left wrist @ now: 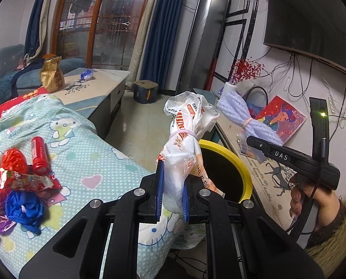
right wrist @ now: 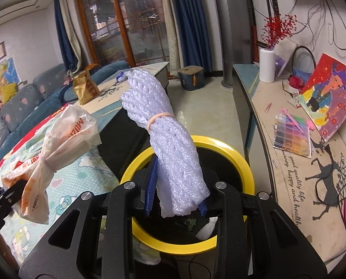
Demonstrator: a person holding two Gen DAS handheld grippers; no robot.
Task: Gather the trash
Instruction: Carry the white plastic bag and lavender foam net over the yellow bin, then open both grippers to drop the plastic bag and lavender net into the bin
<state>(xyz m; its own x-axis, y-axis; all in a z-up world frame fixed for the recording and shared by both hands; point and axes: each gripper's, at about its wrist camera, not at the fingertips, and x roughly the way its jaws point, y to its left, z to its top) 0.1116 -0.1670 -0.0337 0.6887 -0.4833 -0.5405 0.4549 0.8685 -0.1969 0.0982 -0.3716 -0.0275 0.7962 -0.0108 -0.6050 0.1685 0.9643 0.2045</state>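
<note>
In the left wrist view, the left claw (left wrist: 172, 194) pinched a crinkly plastic bag (left wrist: 188, 137) tied with a band, beside the yellow-rimmed bin (left wrist: 239, 157). In the right wrist view, the right claw (right wrist: 176, 194) gripped a rolled white foam net (right wrist: 170, 134) directly above that round bin (right wrist: 240, 160).

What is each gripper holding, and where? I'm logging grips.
Left gripper: tied plastic bag, by its lower end. Right gripper: banded foam net, by its lower end.

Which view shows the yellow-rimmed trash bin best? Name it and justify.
The right wrist view: the yellow-rimmed trash bin sits centered, nearly its whole ring visible, scraps inside, behind the foam netting bundle. The left wrist view shows only an arc of its rim, partly hidden by the tied plastic bag.
</note>
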